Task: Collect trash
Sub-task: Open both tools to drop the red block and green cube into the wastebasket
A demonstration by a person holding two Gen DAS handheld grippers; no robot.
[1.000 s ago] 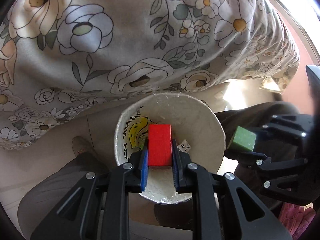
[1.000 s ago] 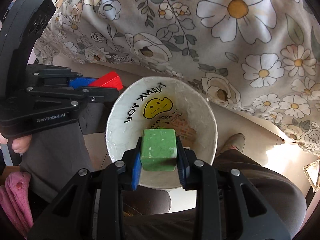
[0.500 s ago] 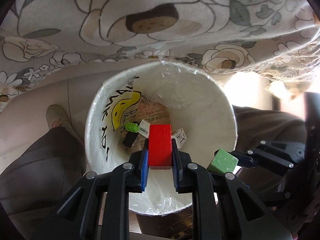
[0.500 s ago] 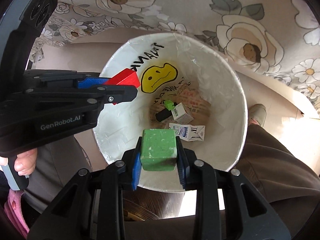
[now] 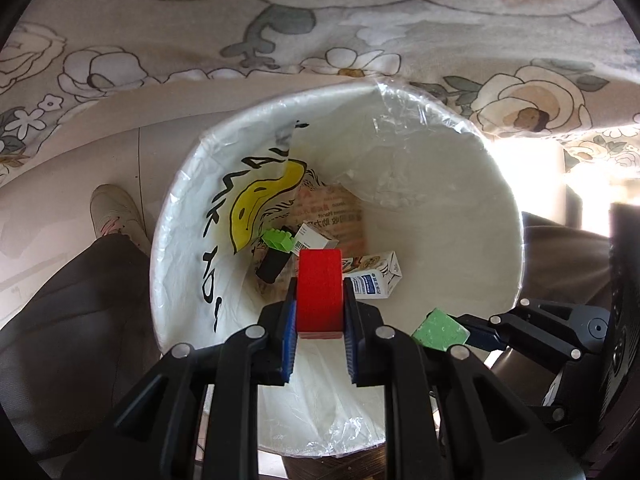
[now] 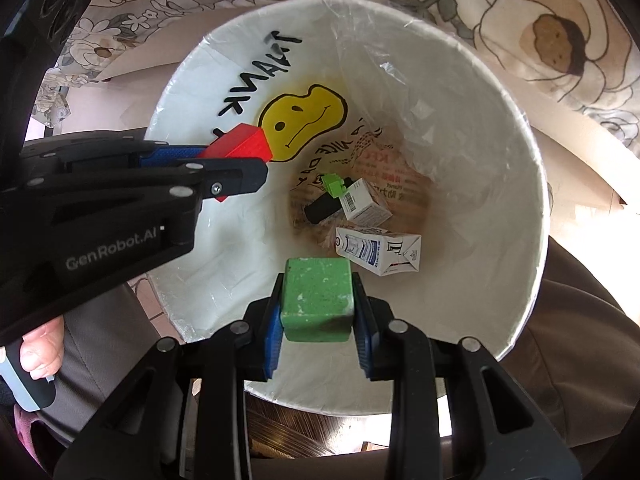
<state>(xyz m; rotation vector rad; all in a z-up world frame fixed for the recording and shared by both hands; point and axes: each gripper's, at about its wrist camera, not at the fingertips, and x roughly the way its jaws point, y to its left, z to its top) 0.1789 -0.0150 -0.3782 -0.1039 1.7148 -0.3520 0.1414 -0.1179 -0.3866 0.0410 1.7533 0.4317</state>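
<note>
A white lined trash bin (image 5: 460, 184) with a yellow smiley face fills both views; it also shows in the right wrist view (image 6: 500, 128). My left gripper (image 5: 320, 320) is shut on a red block (image 5: 320, 292) and holds it over the bin's mouth. My right gripper (image 6: 318, 312) is shut on a green block (image 6: 318, 300), also over the bin's mouth. Each gripper shows in the other's view: the red block (image 6: 240, 146) at left, the green block (image 5: 440, 330) at right. Small cartons (image 6: 380, 252), a green brick (image 6: 334, 186) and a black item lie at the bottom.
A flowered cloth (image 5: 320, 20) hangs just behind the bin. The person's dark trouser legs (image 5: 68, 308) flank the bin, with a shoe (image 5: 114, 212) on the pale floor at left.
Both grippers have moved down and forward, closer over the bin's mouth, so the bin looks larger and its contents show. Both blocks stay gripped.
</note>
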